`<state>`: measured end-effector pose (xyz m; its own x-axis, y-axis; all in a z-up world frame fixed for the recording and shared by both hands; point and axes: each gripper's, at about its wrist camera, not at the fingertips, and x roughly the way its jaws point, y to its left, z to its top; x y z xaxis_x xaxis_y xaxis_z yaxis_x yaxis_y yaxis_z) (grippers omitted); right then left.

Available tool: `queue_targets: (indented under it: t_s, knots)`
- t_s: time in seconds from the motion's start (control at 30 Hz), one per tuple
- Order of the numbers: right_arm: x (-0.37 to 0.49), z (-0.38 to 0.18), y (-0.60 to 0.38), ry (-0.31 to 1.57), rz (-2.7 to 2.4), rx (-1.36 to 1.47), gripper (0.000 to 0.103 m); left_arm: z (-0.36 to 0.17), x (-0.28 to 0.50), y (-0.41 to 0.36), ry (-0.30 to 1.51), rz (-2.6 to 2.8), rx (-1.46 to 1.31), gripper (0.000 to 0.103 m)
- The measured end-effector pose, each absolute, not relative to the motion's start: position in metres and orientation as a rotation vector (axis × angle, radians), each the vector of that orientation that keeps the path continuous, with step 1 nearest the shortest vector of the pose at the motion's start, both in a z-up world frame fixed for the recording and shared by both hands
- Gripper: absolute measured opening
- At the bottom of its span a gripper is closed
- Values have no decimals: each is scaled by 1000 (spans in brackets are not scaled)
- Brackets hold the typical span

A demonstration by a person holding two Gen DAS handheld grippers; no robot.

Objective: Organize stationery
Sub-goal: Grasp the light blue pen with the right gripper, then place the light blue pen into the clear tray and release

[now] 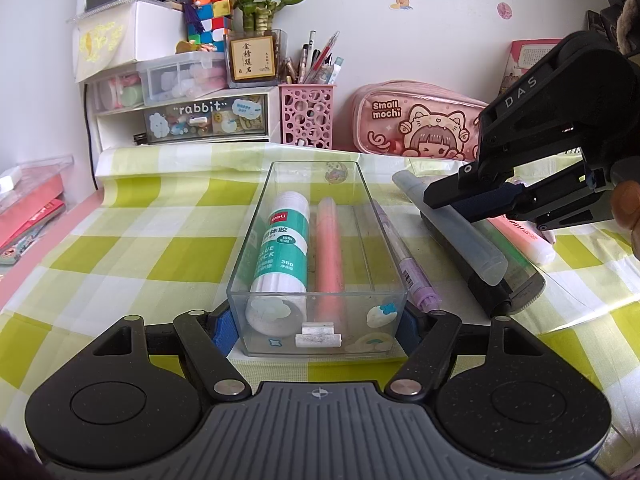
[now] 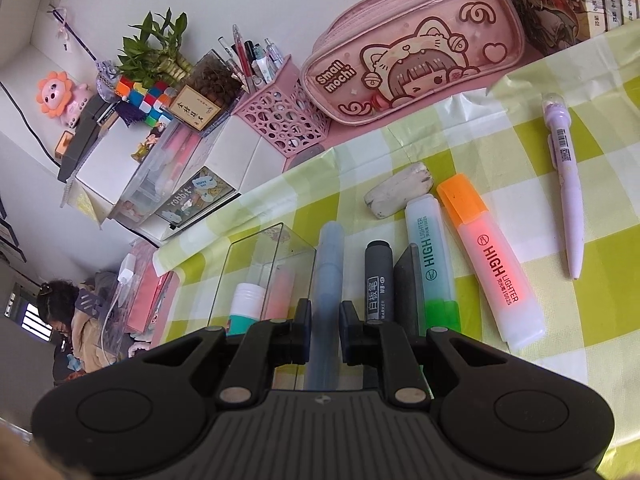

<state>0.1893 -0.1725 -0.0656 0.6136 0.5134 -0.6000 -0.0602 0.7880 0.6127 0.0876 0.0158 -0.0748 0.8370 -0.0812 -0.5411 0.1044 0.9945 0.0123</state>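
A clear plastic tray (image 1: 256,216) lies lengthwise on the green-checked cloth. It holds a white-and-teal glue stick (image 1: 280,252) and a pink pen (image 1: 330,248). My left gripper (image 1: 318,330) is shut on the tray's near end, a blue pad against each side wall. My right gripper (image 2: 325,332) is shut on a pale blue pen (image 2: 330,272), which runs out between its pads just right of the tray. In the left wrist view the right gripper (image 1: 480,204) grips that pale blue pen (image 1: 460,228) over a black marker (image 1: 486,294).
A purple pen (image 1: 404,256) lies against the tray's right wall. Right of the held pen lie a black marker (image 2: 378,280), green highlighter (image 2: 432,256), orange highlighter (image 2: 492,264), white eraser (image 2: 400,194) and lilac pen (image 2: 568,184). A pink pencil case (image 2: 412,60) and pen holder (image 2: 280,120) stand behind.
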Motion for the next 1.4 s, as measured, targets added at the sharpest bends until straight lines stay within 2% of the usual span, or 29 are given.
queue_targets:
  t_s: [0.37, 0.9, 1.4]
  knots:
    - [181, -42, -138, 845, 435, 574, 7, -75, 87, 16, 570, -99, 42, 73]
    - [210, -52, -93, 969, 423, 462, 10, -75, 87, 15, 571, -98, 42, 73]
    - [198, -37, -136, 847, 423, 533, 10, -75, 88, 15, 571, -99, 42, 73]
